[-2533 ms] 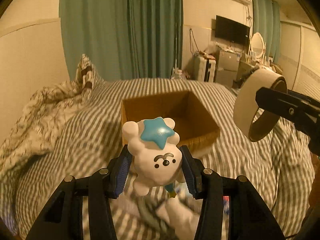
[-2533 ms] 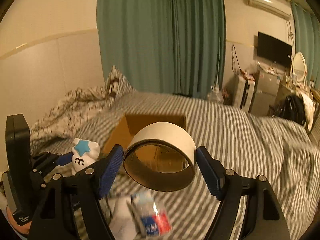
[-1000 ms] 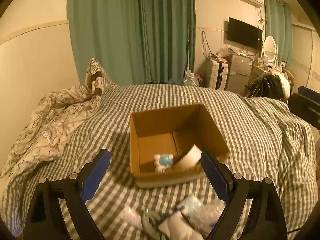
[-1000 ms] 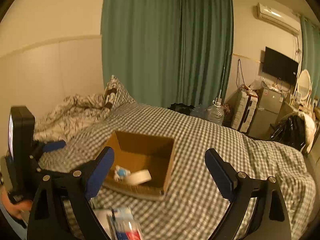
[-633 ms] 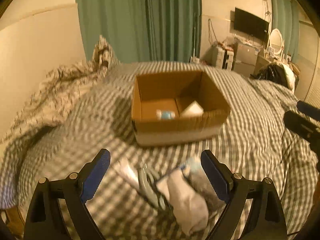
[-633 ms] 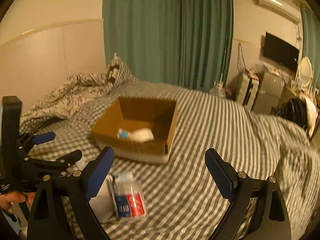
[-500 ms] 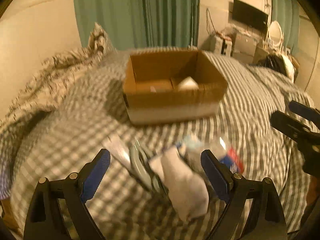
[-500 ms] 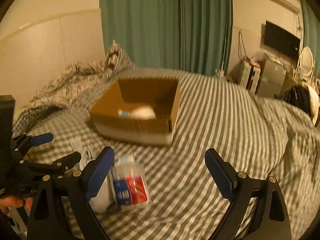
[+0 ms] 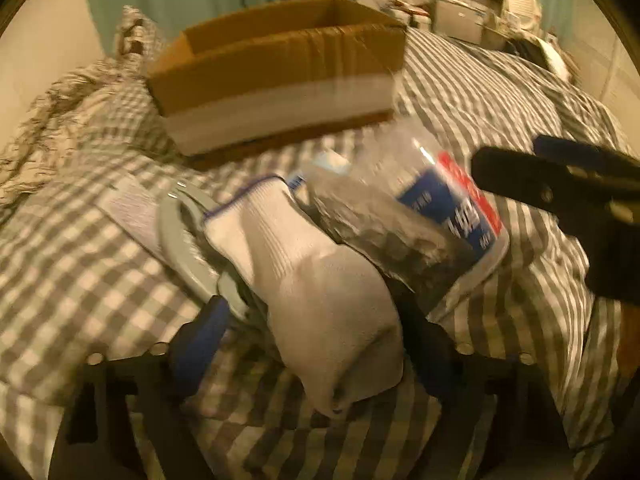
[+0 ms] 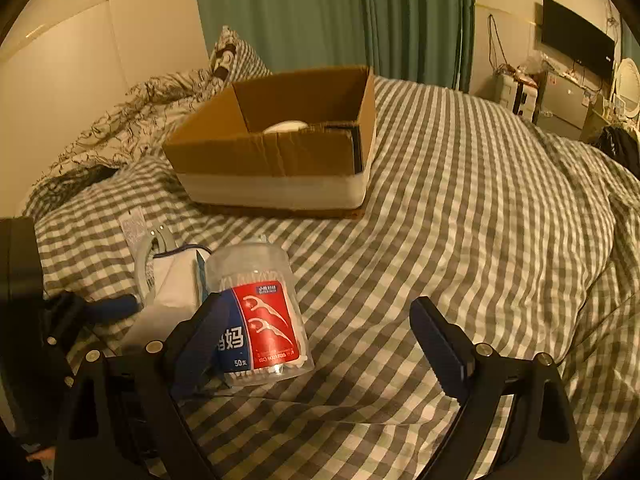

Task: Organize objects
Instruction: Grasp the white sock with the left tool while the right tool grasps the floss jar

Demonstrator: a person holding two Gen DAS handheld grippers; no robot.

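A: Right, the left tool (image 9: 308,344) is straddling the white sock (image 9: 320,300) on the bed (image 10: 460,208), one pad on either side, but I cannot tell whether it is actually clamping yet; that view is blurred.

B: And the right tool (image 10: 320,336)?

A: It is hanging released, jaws wide apart, with the floss-pick jar (image 10: 262,312) lying just inside its left finger. The jar is resting on its side, touching the sock, near the front edge of the bed.

B: Where is everything meant to be going?

A: Into the cardboard box (image 10: 276,148), I am judging. It is sitting further back on the bed, with something pale already showing over its rim.

B: So what is worrying you?

A: Several things. The sock is lying over a grey hanger-like clip (image 9: 188,248), so a lift may be dragging the clip along. The jar is round and smooth on a soft quilt, so a nudge from either tool could be sending it rolling. Also, the two tools are working close together here and risking a knock.
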